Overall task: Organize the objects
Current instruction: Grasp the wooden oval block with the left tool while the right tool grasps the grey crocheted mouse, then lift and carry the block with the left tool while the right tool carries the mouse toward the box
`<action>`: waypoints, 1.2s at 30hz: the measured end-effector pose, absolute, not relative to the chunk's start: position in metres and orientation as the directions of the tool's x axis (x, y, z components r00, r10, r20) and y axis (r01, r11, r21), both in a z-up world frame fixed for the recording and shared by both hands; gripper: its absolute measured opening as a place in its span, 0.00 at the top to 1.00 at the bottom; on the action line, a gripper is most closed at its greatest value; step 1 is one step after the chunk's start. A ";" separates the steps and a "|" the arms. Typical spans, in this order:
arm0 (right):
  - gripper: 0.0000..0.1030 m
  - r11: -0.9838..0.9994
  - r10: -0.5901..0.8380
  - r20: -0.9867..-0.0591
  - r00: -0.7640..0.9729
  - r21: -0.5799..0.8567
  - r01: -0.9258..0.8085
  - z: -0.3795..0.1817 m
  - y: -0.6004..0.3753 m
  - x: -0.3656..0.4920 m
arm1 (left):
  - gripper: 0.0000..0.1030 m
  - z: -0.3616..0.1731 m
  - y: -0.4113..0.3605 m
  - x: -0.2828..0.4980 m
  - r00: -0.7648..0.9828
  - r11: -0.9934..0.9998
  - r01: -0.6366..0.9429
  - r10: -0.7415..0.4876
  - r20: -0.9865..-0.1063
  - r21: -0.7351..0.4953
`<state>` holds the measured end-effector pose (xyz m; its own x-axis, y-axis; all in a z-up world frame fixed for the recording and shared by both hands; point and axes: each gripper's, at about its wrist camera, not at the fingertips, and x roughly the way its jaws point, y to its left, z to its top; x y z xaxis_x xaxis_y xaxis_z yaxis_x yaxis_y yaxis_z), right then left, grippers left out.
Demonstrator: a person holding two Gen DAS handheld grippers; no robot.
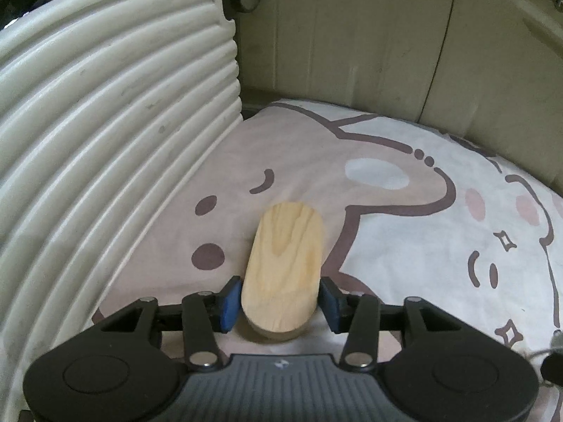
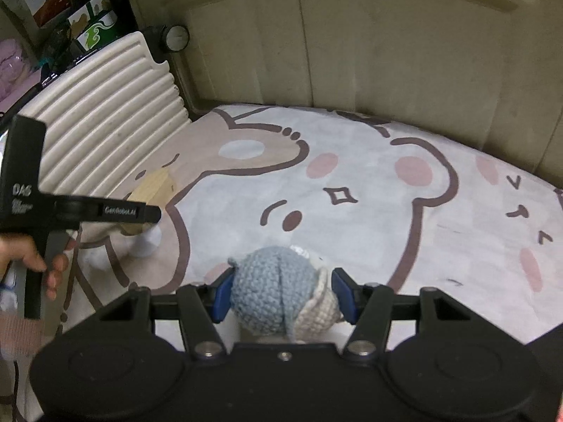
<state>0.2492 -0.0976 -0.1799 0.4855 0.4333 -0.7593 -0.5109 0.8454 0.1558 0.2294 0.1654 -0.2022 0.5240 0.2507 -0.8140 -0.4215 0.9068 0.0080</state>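
wooden block (image 1: pixel 283 267) between parted left jaws, untouched.

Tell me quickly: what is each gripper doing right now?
Left gripper: looks open, wooden block between its pads, apparently released.
Right gripper: shut on the crochet toy.

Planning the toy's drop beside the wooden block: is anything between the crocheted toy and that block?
Only the left gripper, which straddles the wooden block near the ribbed board. Otherwise only mat shows between it and the crocheted toy in the right gripper.
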 end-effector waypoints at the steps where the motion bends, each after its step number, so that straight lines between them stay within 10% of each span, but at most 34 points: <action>1: 0.42 0.846 0.431 -0.760 0.486 0.153 -0.511 -0.179 -0.099 0.249 | 0.41 -0.201 0.165 0.230 0.521 0.906 -0.423 0.250 -0.816 0.008; 10: 0.42 0.845 0.428 -0.758 0.493 0.143 -0.515 -0.176 -0.102 0.246 | 0.29 -0.194 0.173 0.238 0.531 0.929 -0.366 0.253 -0.809 0.050; 19: 0.42 0.833 0.430 -0.765 0.479 0.132 -0.538 -0.177 -0.097 0.244 | 0.57 -0.205 0.178 0.259 0.531 0.959 -0.276 0.203 -0.823 0.059; 36: 0.42 0.874 0.408 -0.721 0.560 0.131 -0.468 -0.133 -0.117 0.239 | 0.57 -0.144 0.134 0.225 0.619 0.976 -0.214 0.160 -0.769 0.031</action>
<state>0.2393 -0.1167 -0.1329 0.5597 0.4082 -0.7212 -0.4685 0.8737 0.1310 0.2247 0.1343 -0.1435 0.6189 0.1601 -0.7689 -0.2145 0.9762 0.0306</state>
